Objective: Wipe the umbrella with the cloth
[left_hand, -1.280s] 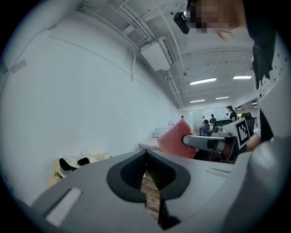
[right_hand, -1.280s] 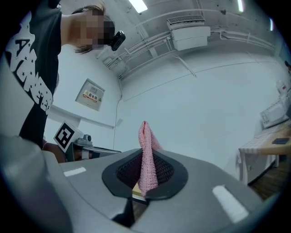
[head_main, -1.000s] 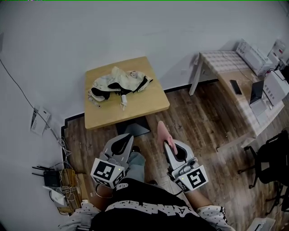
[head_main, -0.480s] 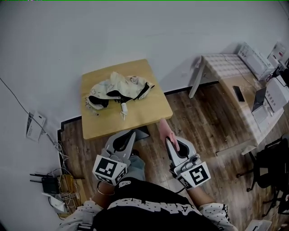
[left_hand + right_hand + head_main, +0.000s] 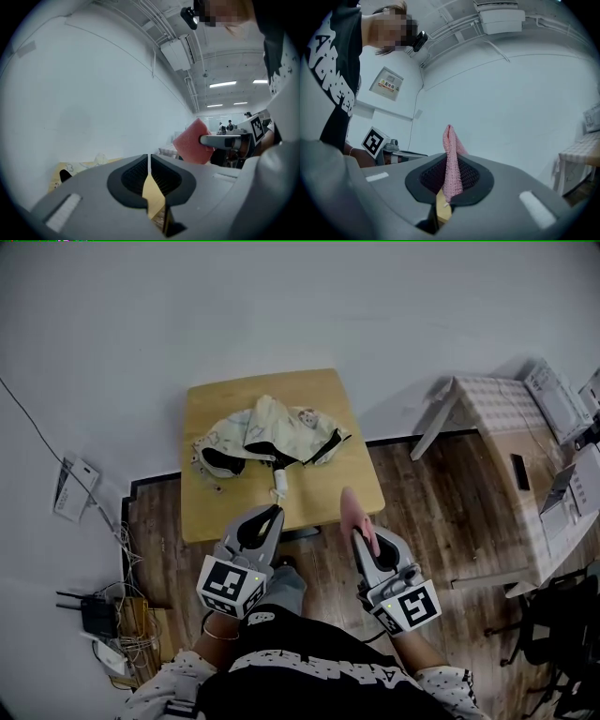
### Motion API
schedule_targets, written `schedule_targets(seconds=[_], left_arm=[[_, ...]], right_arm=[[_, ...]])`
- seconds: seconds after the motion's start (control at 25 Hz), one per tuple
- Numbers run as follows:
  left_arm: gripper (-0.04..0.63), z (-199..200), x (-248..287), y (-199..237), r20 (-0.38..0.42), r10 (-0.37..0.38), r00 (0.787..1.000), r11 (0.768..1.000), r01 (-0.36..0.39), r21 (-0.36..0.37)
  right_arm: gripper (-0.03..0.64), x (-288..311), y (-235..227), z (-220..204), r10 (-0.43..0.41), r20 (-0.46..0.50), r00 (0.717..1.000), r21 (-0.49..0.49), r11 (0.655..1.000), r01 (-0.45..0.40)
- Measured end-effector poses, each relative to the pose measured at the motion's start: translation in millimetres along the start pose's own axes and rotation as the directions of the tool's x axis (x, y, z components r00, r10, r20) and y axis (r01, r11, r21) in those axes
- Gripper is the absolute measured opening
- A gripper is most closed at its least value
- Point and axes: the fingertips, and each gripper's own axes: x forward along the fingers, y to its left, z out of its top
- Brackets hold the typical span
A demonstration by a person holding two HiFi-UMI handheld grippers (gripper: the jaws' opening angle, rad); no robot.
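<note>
We have closed on the desk (image 5: 211,512) over the last second. The left hand-held gripper (image 5: 272,512), jaws together and empty, now reaches its near edge. The right hand-held gripper (image 5: 360,542) stays clamped on the pink cloth (image 5: 351,510). The umbrella (image 5: 267,432) lies collapsed on the desk, apparently unobstructed. A router (image 5: 97,614) sits on the floor, well apart.

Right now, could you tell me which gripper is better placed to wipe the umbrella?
The right gripper: it is shut on the pink cloth. The left gripper is shut and empty, near the umbrella handle.
</note>
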Motion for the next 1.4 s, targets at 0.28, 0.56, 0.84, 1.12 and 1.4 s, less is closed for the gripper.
schedule_targets(seconds=[0.28, 0.56, 0.84, 1.12, 1.4], left_arm=[[0.003, 7, 30, 48, -0.002, 0.010, 1.000, 1.000, -0.010, 0.020], [0.003, 7, 57, 91, -0.008, -0.015, 1.000, 0.999, 0.015, 0.033], [0.003, -9, 78, 131, -0.020, -0.018, 1.000, 1.000, 0.018, 0.022], [0.017, -33, 85, 142, -0.072, -0.013, 0.997, 1.000, 0.014, 0.024], [0.058, -57, 95, 146, -0.143, 0.023, 0.989, 0.997, -0.013, 0.070]], right_arm=[[0.031, 61, -21, 1, 0.018, -0.012, 1.000, -0.005, 1.000, -0.018], [0.031, 113, -33, 7, 0.005, -0.019, 1.000, -0.033, 0.999, -0.006], [0.031, 146, -41, 3, -0.012, -0.055, 0.998, -0.088, 0.996, 0.008], [0.031, 154, -44, -4, -0.017, -0.070, 0.997, -0.090, 0.996, 0.011], [0.031, 155, -54, -6, -0.029, -0.058, 0.998, -0.054, 0.998, 0.026]])
